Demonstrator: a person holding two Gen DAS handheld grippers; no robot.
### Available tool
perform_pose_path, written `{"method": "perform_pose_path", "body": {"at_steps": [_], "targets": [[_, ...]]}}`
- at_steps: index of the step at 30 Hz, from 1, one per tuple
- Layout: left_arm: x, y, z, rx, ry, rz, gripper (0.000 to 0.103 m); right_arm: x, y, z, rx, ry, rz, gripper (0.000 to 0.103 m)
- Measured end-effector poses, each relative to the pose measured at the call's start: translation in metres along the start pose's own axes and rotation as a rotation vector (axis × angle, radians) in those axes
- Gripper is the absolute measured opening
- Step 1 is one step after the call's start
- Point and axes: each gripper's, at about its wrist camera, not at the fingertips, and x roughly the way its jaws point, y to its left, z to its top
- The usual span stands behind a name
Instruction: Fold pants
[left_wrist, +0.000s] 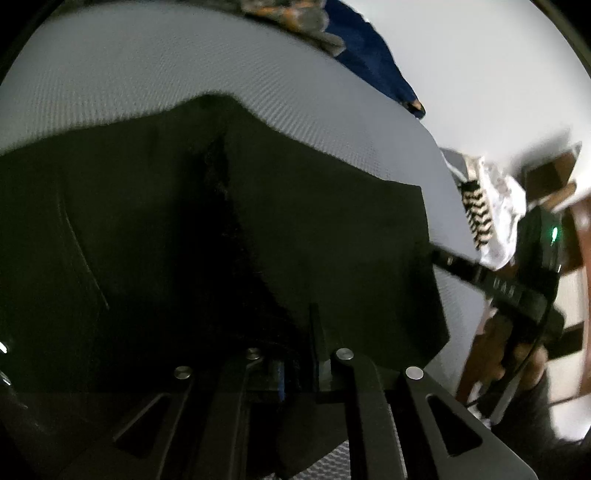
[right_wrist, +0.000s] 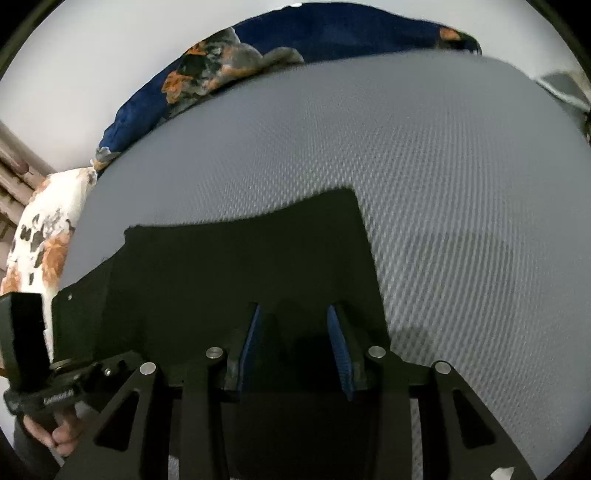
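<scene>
Two grippers are seen over a grey textured mattress (right_wrist: 443, 166) on which dark pants (left_wrist: 147, 221) are spread. The left gripper (left_wrist: 299, 354) has its fingers closed on the pants fabric; the right gripper (right_wrist: 295, 332) has its blue-padded fingers (right_wrist: 338, 350) standing apart, and whether cloth is pinched cannot be told. A blue floral blanket (right_wrist: 258, 40) is bunched at the far edge, against a pale wall (left_wrist: 480, 55).

We look steeply down along each gripper's fingers, close over the black pants (left_wrist: 258, 229) on the grey mattress (right_wrist: 443, 184). Both views share these, plus the blue floral bedding (right_wrist: 332, 33) at the top of each frame, at upper right in ours on the left.
</scene>
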Motion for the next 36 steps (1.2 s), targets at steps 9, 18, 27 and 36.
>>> {"method": "perform_pose_path", "body": {"at_steps": [9, 18, 27, 36], "targets": [[0.009, -0.004, 0.004, 0.052, -0.018, 0.041, 0.01, 0.021, -0.003, 0.022, -0.005, -0.014, -0.025, 0.037], [-0.015, -0.01, 0.0, 0.1, -0.054, 0.16, 0.047, 0.003, -0.006, 0.0, -0.009, 0.013, 0.007, 0.04], [-0.02, -0.005, -0.039, 0.169, -0.037, 0.21, 0.049, -0.012, 0.0, -0.05, -0.012, 0.063, 0.049, 0.04], [-0.024, -0.004, -0.053, 0.156, -0.076, 0.22, 0.05, -0.013, 0.021, -0.075, -0.059, 0.05, 0.019, 0.048]]}}
